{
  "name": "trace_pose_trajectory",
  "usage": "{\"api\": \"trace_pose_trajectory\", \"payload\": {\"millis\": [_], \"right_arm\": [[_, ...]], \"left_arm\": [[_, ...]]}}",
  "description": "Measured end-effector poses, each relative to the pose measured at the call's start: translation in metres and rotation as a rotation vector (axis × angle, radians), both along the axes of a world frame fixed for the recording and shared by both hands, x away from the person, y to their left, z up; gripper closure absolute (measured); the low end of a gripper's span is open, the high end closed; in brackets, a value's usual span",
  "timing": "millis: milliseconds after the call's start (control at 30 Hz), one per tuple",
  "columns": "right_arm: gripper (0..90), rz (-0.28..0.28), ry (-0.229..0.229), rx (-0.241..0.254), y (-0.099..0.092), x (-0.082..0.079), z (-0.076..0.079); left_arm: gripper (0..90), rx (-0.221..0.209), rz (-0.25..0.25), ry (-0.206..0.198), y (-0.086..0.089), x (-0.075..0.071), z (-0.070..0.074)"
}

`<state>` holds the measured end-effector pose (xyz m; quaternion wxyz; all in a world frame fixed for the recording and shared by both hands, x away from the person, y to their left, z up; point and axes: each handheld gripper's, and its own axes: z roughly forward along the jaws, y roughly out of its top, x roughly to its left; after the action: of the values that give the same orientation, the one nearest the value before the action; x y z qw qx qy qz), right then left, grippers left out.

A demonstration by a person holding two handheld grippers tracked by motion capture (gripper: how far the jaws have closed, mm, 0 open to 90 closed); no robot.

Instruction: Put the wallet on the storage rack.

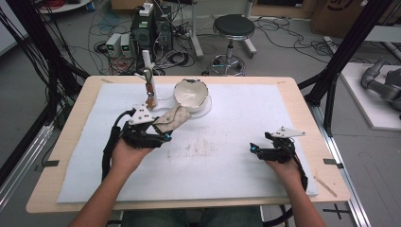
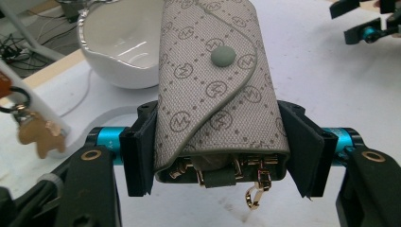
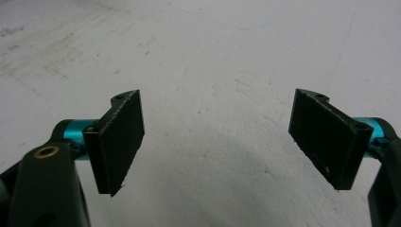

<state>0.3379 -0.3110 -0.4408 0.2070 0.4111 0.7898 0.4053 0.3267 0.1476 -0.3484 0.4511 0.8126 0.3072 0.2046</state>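
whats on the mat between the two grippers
Nothing: in the high view, the stretch of white mat between the left gripper, shut on the key pouch, and the open right gripper is bare, only smudged.

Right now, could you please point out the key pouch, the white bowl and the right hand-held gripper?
key pouch (image 2: pixel 215 90), left gripper view, on its snapped flap.
white bowl (image 1: pixel 191 94), high view, on its inner wall.
right hand-held gripper (image 3: pixel 217 142), right gripper view, midway between its parted fingertips.

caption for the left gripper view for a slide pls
Left gripper clamps a monogrammed key pouch between its jaws, white bowl behind it.
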Motion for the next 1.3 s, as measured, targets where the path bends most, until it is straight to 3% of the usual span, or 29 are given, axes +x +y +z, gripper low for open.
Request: {"api": "trace_pose_trajectory", "payload": {"millis": [233, 467, 800, 1033, 1167, 1300], "right_arm": [[19.2, 0.015, 0.003, -0.010, 0.006, 0.001, -0.001], [19.3, 0.020, -0.006, -0.010, 0.007, 0.000, 0.000], [19.3, 0.033, -0.011, -0.016, 0.008, -0.001, 0.000], [19.3, 0.033, -0.009, -0.019, 0.008, -0.001, 0.000], [19.3, 0.036, -0.009, -0.025, 0.008, -0.002, 0.000], [19.3, 0.033, -0.006, -0.022, 0.008, -0.002, 0.000]], "left_arm": [[35.9, -0.023, 0.049, 0.007, 0.005, 0.021, -0.005], [36.0, -0.005, 0.063, 0.018, -0.007, 0.042, -0.006], [36.0, 0.088, 0.061, 0.027, -0.033, 0.081, 0.000], [36.0, 0.132, 0.066, 0.043, -0.048, 0.102, -0.003], [36.0, 0.162, 0.076, 0.073, -0.054, 0.115, -0.006], [36.0, 0.169, 0.078, 0.081, -0.061, 0.125, -0.005]]}}
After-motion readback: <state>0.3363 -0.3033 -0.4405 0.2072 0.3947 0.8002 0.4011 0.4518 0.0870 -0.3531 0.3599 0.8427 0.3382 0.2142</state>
